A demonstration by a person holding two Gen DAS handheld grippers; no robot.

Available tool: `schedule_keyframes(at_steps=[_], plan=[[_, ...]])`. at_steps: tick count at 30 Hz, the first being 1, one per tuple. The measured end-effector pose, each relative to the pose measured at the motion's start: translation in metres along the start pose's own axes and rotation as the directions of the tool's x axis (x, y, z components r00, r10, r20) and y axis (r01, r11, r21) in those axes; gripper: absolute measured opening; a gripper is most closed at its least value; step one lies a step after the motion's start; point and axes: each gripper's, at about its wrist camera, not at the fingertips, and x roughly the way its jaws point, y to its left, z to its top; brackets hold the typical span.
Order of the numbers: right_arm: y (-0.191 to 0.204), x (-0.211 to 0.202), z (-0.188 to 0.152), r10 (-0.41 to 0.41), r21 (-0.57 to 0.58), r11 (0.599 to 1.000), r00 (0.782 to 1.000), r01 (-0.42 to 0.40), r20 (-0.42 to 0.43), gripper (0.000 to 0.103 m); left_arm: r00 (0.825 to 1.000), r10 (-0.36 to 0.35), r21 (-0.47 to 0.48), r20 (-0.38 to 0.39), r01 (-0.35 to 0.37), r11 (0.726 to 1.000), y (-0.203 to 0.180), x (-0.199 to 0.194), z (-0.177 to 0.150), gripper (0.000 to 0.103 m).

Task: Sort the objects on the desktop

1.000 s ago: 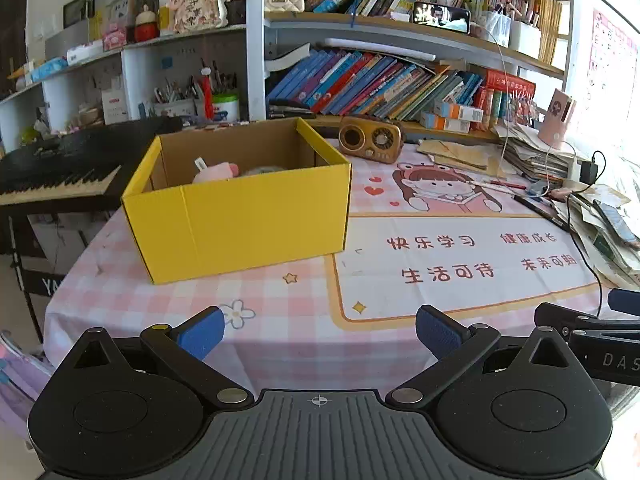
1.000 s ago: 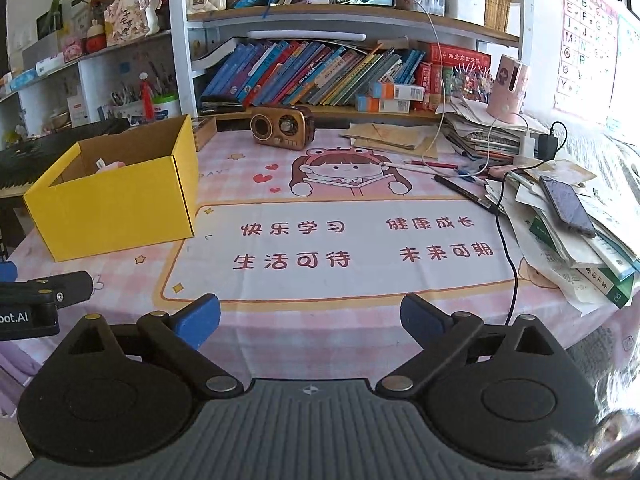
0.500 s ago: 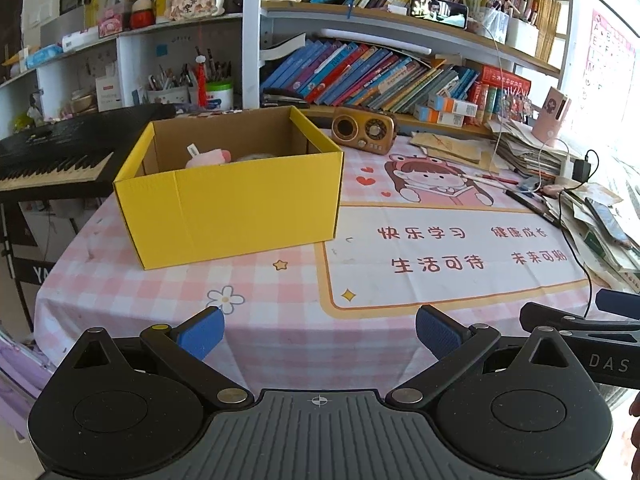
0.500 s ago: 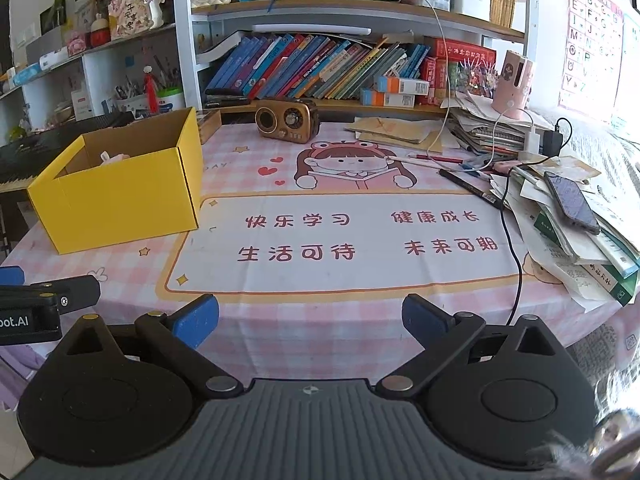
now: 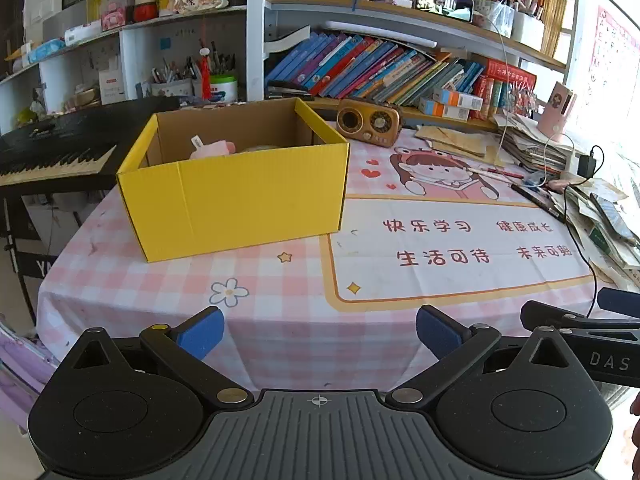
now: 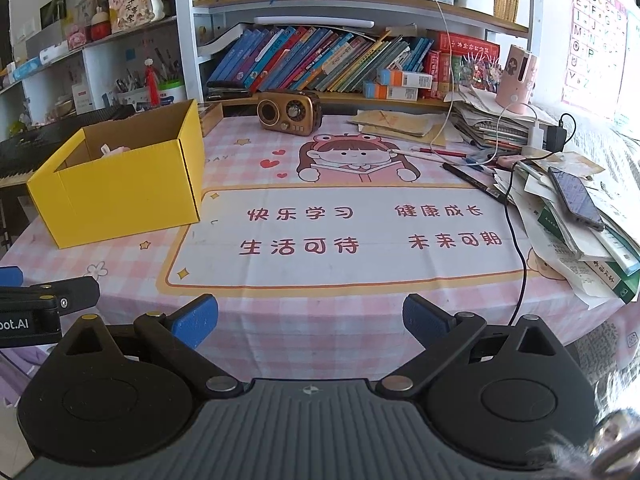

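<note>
An open yellow cardboard box (image 5: pixel 236 196) stands on the pink checked tablecloth at the left; it also shows in the right wrist view (image 6: pixel 120 188). A pink soft toy (image 5: pixel 212 147) lies inside it. My left gripper (image 5: pixel 320 332) is open and empty, held off the table's front edge. My right gripper (image 6: pixel 310 320) is open and empty, also in front of the table edge, to the right of the left one. A brown retro radio (image 6: pixel 289 111) stands at the back of the table.
A heap of papers, books and a phone (image 6: pixel 576 196) covers the table's right side, with a black cable (image 6: pixel 516 240) and pens (image 6: pixel 472 180). Bookshelves (image 5: pixel 380 68) rise behind. A black keyboard piano (image 5: pixel 52 152) stands left of the table.
Both grippers have drawn back and risen a little from the table, so the box and mat look farther away. Both stay open and empty.
</note>
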Motion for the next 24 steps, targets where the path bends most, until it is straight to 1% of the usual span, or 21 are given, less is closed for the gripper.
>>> schedule_keyframes(at_steps=[8, 14, 24], plan=[[0.002, 0.005, 0.001, 0.006, -0.008, 1.0, 1.0, -0.006, -0.014, 0.1, 1.0, 0.0, -0.012, -0.014, 0.0, 1.0, 0.002, 0.003, -0.001, 0.103], [0.003, 0.005, 0.001, 0.007, -0.009, 1.0, 1.0, -0.007, -0.016, 0.1, 0.999, -0.021, -0.021, -0.031, 0.02, 1.0, 0.003, 0.006, -0.002, 0.103], [0.002, 0.012, 0.002, 0.013, -0.006, 1.0, 0.999, -0.013, -0.031, 0.1, 0.999, -0.008, -0.041, -0.047, 0.006, 0.999, 0.007, 0.011, -0.001, 0.103]])
